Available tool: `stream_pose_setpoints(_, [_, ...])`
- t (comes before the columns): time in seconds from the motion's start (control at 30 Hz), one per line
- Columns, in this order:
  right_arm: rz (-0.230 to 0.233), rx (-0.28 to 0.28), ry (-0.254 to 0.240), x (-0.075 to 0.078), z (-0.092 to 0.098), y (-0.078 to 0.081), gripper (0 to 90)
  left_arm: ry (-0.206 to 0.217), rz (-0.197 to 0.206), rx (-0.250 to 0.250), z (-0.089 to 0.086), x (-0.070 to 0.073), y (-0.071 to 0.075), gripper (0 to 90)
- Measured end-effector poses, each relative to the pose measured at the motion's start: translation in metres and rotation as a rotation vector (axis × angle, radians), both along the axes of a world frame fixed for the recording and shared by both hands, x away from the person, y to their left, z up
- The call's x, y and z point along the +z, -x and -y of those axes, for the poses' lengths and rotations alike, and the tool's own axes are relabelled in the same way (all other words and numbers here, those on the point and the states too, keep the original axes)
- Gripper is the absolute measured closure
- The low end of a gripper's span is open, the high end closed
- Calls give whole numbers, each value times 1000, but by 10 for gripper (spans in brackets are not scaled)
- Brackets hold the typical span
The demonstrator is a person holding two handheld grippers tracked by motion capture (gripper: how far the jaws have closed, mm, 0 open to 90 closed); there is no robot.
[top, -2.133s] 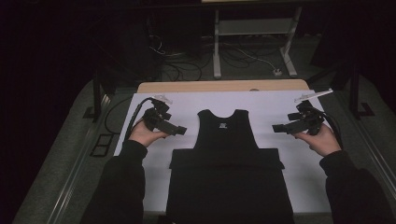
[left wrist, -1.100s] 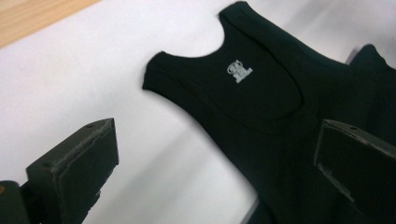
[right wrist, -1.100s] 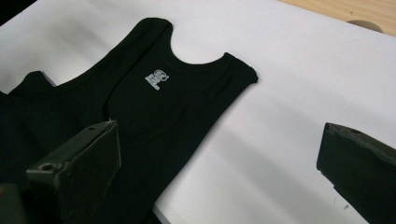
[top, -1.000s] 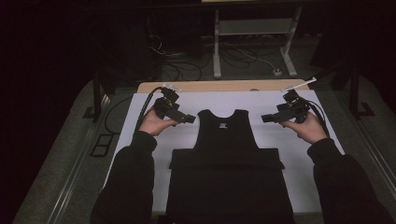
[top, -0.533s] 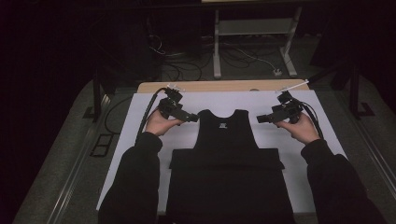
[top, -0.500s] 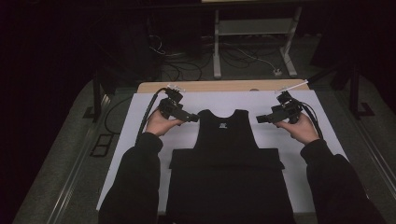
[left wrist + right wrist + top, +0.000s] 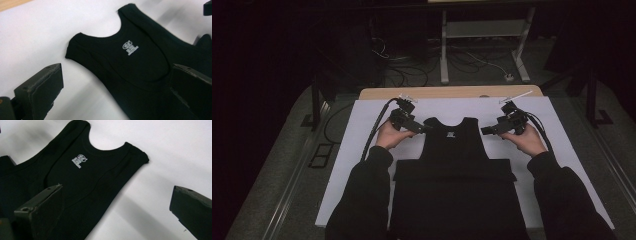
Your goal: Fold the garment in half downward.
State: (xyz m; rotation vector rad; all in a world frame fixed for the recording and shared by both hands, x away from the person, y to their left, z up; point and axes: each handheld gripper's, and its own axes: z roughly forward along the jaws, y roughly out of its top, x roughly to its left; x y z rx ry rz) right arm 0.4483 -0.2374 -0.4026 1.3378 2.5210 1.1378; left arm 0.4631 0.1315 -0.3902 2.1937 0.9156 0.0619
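Black tank top (image 7: pixel 455 160) lay flat on white sheet (image 7: pixel 362 135), neck toward far edge. Left gripper (image 7: pixel 421 129) and right gripper (image 7: pixel 485 131) hovered at its shoulder straps, both with jaws spread.

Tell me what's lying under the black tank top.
Under the black tank top lies a white sheet covering the table; a strip of bare wooden tabletop shows at its far edge. Whether anything is tucked beneath the garment cannot be seen, as the fabric covers it.
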Motion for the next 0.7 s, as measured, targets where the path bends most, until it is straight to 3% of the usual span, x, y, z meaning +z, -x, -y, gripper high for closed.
stream_pose_setpoints(0.3, [-12,-2,13,-10,-6,-4,0,-6,-6,-5,9,-13,-3,0])
stream_pose_setpoints(0.7, [-16,10,25,-22,-15,-8,17,-14,-55,-9,16,-32,-10,0])
